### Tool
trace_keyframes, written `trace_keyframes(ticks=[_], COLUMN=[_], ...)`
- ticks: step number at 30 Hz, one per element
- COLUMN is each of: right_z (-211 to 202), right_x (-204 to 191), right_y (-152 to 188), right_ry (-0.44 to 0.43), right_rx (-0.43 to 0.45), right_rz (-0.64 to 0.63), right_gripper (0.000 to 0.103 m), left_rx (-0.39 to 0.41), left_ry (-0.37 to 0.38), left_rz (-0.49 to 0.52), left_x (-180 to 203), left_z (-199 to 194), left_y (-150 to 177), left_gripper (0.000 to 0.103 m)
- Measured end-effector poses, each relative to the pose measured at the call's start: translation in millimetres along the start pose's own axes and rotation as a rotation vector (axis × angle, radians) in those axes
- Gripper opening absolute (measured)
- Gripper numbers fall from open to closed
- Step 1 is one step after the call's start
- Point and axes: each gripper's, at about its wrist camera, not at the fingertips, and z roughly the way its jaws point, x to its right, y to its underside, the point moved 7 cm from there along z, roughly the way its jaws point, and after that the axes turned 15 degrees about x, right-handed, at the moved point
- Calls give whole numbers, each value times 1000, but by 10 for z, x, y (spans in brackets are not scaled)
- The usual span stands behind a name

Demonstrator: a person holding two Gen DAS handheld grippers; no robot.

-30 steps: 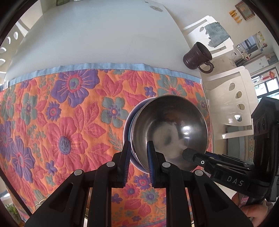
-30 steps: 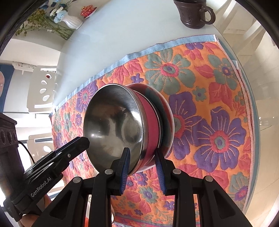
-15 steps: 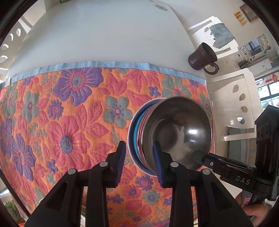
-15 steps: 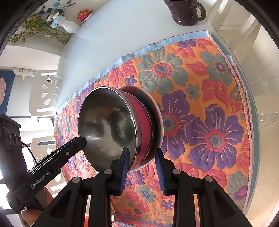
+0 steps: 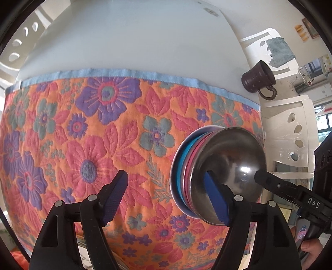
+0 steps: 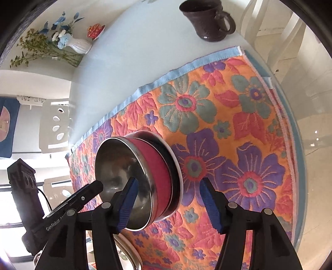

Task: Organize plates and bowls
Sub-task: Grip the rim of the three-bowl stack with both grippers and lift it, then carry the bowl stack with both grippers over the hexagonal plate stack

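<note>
Closest in the left wrist view, the left gripper (image 5: 166, 199) stands wide open with nothing between its blue-padded fingers (image 5: 116, 195) — one pad hangs over the floral cloth (image 5: 87, 128), the other sits in front of the steel bowl (image 5: 230, 172) at the near rim, and whether it touches cannot be told. The right gripper (image 6: 167, 204) is likewise spread wide and grips nothing; its jaws straddle the near edge of the stack, the left pad in front of the bowl's inside wall, the right pad over the cloth just beside the plate rim. The steel bowl (image 6: 122, 176) is the top piece of a nested stack: under it a pink bowl (image 6: 159, 178), then a blue-edged piece (image 5: 182, 164), then a white-rimmed plate (image 6: 178, 172) lying on the cloth, toward the table's right side. At the bottom edge of the right wrist view part of another metal rim (image 6: 128, 251) shows, too cut off to identify. Beyond the cloth's light blue hem is the bare white table (image 5: 128, 41), with a dark brown mug (image 6: 209, 19) standing near its right edge — and farther off a white vase of flowers (image 6: 79, 45). White chairs (image 5: 290, 133) stand past the table.
</note>
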Motion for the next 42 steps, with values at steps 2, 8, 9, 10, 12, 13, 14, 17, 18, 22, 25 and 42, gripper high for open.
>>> trace_keyframes(ticks=[2,8,9,10,12,13,14,17,18,22,25,42], right_z=[83,298,325,350,394,416,443,524,541,580,583,556], right_x=[-2,-36,-43,-48,-49,-49,-48,-36,-33,-58,-91,-158], right_y=[2,-7,-8,-12,-19,-24,-23,10,18,29,42,102], right_ry=[-11,-18,-20,-22,-26,-29,-30,-21,-21,-70,-59,-19], right_rx=[-6,-34,-38,-42,-50,-53,-60,-88,-91,-92,-90,-106], right_rz=[3,-32,-41,-49,-62,-68,-77,-104,-107,-87,-126,-174], right_gripper=[60,60,60,60,60,60,60,54,49,40,40,40], left_rx=[-11,-32,-34,-36,-42,-44,-45,-40,-33,-2,8,13], left_ry=[6,13,15,18,20,20,20,35,45,67,70,67], left_rz=[-14,-36,-39,-42,-51,-54,-55,-52,-52,-20,-19,7], left_x=[0,35,47,56,74,83,92,152,176,264,290,336], left_z=[51,208,233,257,311,334,353,404,407,407,407,301], left_y=[35,128,133,143,164,174,186,221,224,204,190,226], left_gripper=[74,73,72,72,68,66,59,48,43,32,32,32])
